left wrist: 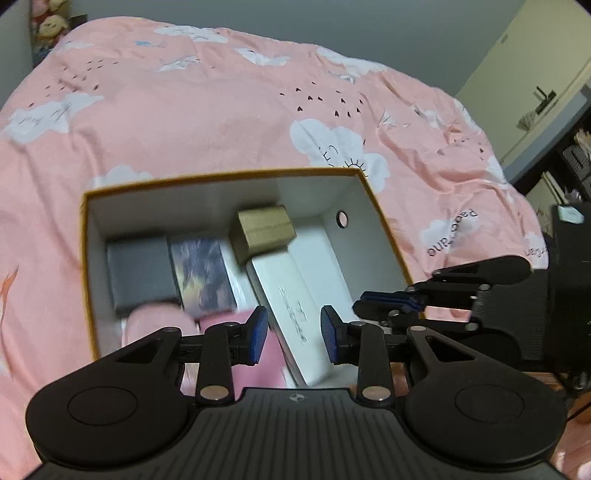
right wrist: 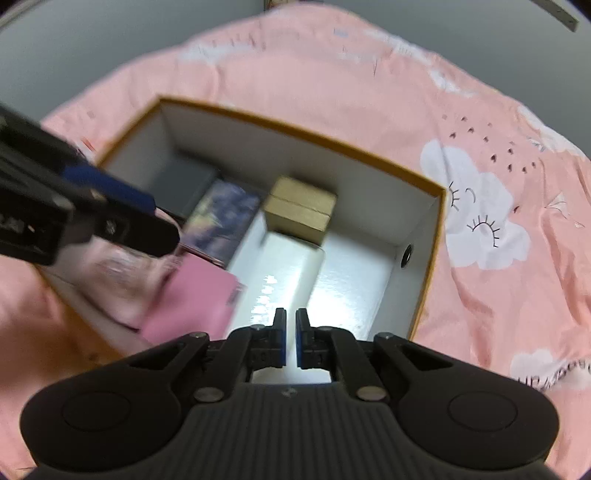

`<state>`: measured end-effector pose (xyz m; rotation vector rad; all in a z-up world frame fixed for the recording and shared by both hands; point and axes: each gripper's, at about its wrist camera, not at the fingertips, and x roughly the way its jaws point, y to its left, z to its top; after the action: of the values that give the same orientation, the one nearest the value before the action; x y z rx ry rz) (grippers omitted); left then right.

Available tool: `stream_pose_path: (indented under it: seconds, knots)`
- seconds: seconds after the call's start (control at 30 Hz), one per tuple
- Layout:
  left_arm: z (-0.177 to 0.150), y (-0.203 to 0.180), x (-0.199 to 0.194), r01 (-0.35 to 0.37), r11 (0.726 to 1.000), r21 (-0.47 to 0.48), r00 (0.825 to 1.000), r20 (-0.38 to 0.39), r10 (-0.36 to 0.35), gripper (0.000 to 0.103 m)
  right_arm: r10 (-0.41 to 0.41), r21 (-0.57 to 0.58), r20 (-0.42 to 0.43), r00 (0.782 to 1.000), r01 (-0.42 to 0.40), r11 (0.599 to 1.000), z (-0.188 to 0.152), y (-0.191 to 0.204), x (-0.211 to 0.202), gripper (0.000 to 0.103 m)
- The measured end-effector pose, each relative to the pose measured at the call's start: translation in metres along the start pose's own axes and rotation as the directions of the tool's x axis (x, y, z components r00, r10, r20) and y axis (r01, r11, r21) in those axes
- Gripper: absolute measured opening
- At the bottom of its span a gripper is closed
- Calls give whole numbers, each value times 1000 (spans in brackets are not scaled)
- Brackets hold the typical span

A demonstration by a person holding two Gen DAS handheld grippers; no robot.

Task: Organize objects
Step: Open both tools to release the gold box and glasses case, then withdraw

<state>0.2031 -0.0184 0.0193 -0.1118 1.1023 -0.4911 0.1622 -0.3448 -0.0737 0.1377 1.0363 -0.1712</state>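
1. Open storage box (left wrist: 380,218), orange rim and white inside, sits on a pink duvet (left wrist: 184,110) printed with white clouds; same box (right wrist: 428,258) seen from the right wrist view, duvet (right wrist: 498,277) all around it
2. Left gripper (left wrist: 293,334) hovers over the near part of the box, jaws apart with a wide gap, nothing between the blue pads (left wrist: 258,332)
3. Right gripper (right wrist: 291,339) hangs over the box's near right side, jaws almost together, only a thin slit left, nothing held; in the left view it comes in side-on from the right (left wrist: 369,304) just over the box's right wall
4. Inside, far middle: small tan cardboard box (left wrist: 264,230), resting on the far end of a long white box (left wrist: 291,299) that runs toward the near wall; tan box (right wrist: 301,208) and white box (right wrist: 284,273) also in right view
5. Left part of the box: dark grey box (left wrist: 142,275) against the left wall, touching a box with a purple cloudy print (left wrist: 205,275) on its right; print box (right wrist: 225,218), grey one (right wrist: 184,184)
6. Near left: pale pink soft item (left wrist: 159,321), blurred, cannot tell what it is; beside it a flat pink box (left wrist: 266,354) partly under the left gripper; pink box (right wrist: 192,306) in right view
7. Round hole (left wrist: 342,218) in the right wall of the box
8. Dark shelving (left wrist: 576,155) at the right edge, stuffed toys (left wrist: 50,22) top left
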Motion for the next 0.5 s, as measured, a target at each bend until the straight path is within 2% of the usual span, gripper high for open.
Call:
stream_pose_path:
  seconds: [0.2,0.3,0.33,0.43,0.5]
  knots:
    - [-45,-2,-25,22,996,-92,1000,10,-21,37,43,0,125,991,-43,999,-31,20,-56,8]
    - [-67,-3,-25,11,990,-140,1000,-2,-12,37,57,-7,175,983,-56,998,-50,29,-68,20]
    - [-74,-3,-22,8,988,-156,1000,-11,-10,38,55,-8,181,982,-54,998,-46,33,-62,24]
    - [-95,-2,-10,8,977,-213,999,-39,-17,42,64,-2,175,983,-64,998,-64,38,-61,24]
    - [-108,-3,0,-20,973,-232,998,-59,7,45,67,10,165,984,-69,998,-75,40,-54,24]
